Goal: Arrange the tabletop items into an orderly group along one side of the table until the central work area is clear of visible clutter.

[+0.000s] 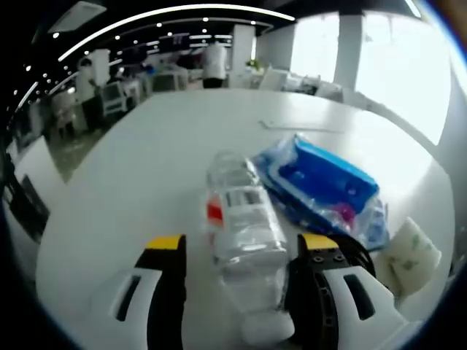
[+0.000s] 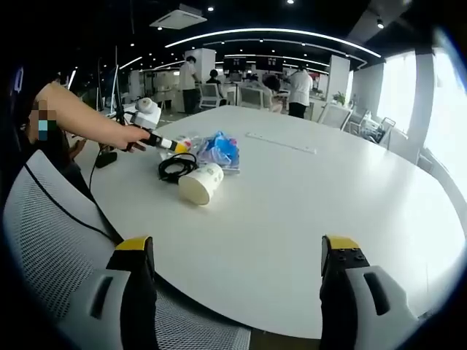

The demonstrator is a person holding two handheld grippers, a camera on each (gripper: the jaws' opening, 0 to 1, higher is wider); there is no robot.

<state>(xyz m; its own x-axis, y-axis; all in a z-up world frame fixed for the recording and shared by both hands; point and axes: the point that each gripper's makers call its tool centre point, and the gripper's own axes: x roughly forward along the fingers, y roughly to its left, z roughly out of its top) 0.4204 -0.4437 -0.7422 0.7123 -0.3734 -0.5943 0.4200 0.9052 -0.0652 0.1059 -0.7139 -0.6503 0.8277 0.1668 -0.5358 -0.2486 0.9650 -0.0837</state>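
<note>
Between your open left gripper [image 1: 241, 251] jaws lies the bottle [image 1: 244, 233]; close squarely at mid-body, right gripper [image 2: 237, 251] idle, open

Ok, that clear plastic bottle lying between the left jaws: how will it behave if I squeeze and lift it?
The clear plastic bottle looks thin-walled and empty, so probably light and likely to crumple under a firm squeeze. Lying on its side on the smooth white table, it may roll or slip. The left hand-held gripper stands open around it.

Each gripper [image 1: 241, 251] [image 2: 237, 251] had two black jaws with yellow tips, set in white moulded housings.
</note>
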